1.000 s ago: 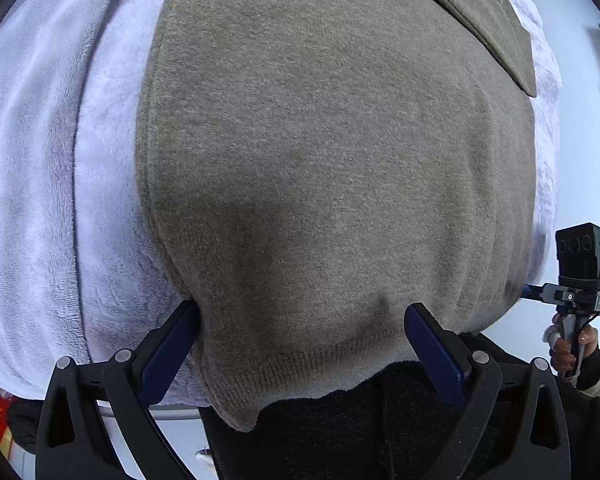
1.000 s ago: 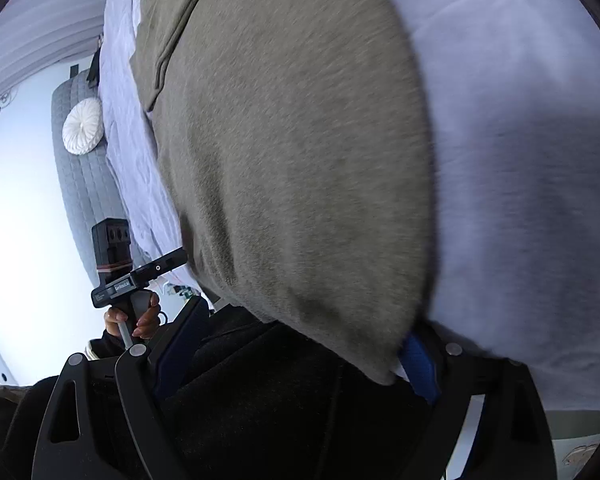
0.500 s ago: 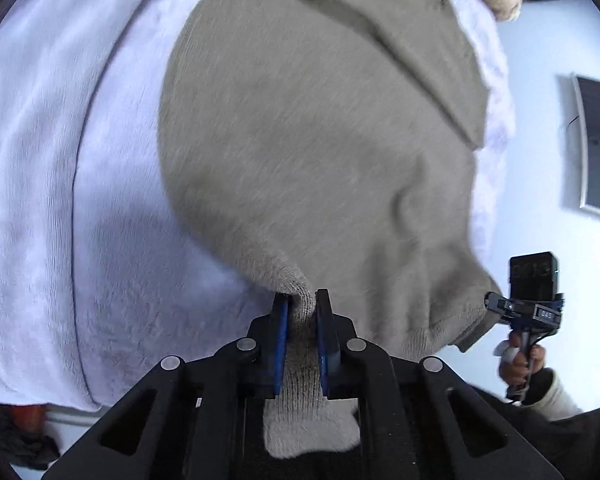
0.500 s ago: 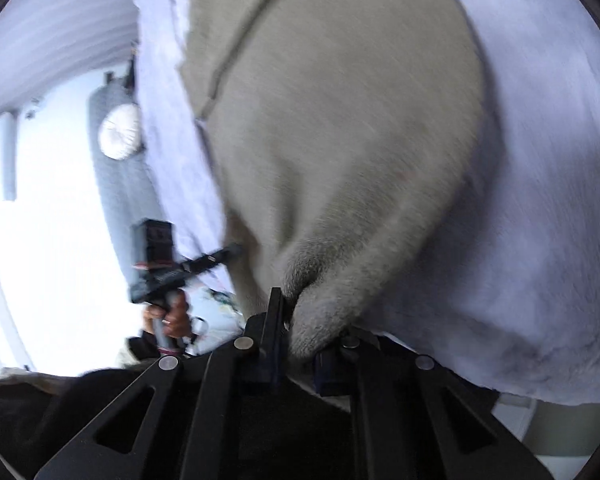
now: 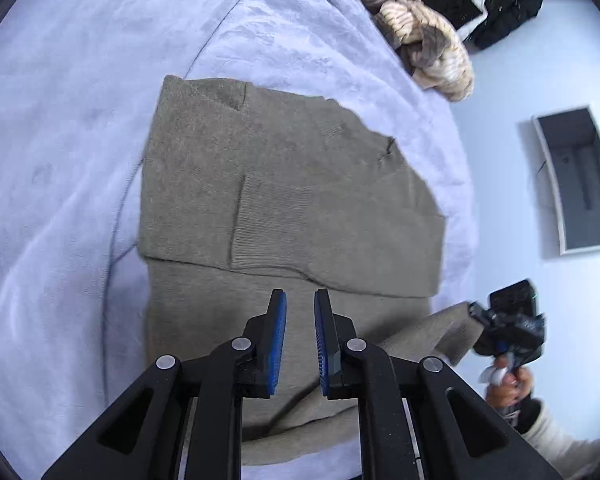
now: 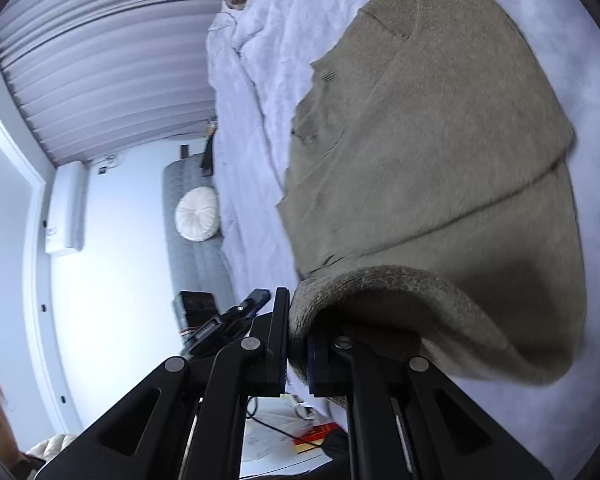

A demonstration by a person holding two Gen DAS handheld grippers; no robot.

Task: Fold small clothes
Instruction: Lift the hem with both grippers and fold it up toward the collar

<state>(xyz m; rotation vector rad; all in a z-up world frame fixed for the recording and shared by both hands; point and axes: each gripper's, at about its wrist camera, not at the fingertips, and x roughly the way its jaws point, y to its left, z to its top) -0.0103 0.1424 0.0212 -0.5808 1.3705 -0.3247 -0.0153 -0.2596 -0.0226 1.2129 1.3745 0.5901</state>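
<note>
1. A second ago both grippers had their jaws spread wide on either side of the near hem of the olive sweater (image 5: 300,184). Now both sets of jaws are drawn in.
2. The right gripper (image 6: 298,344) is clamped on the ribbed hem. The knit bunches between its pads and rolls up into a raised lip.
3. The left gripper (image 5: 301,336) has its pads only narrowly apart, and olive knit shows in the gap. From this angle I cannot tell whether that cloth is pinched or simply lies behind them.
4. The sweater lies on the pale fleecy bed cover (image 5: 80,160), with its sleeves already crossed over the body. The near edge has come up off the cover on the right side, while the far part stays flat.
5. This likely means the grasp is done and the bottom-to-top fold has begun. The hem next needs carrying evenly over the sleeves towards the collar.
6. A heap of other clothes (image 5: 424,40) sits well beyond, at the far end of the bed.
</note>
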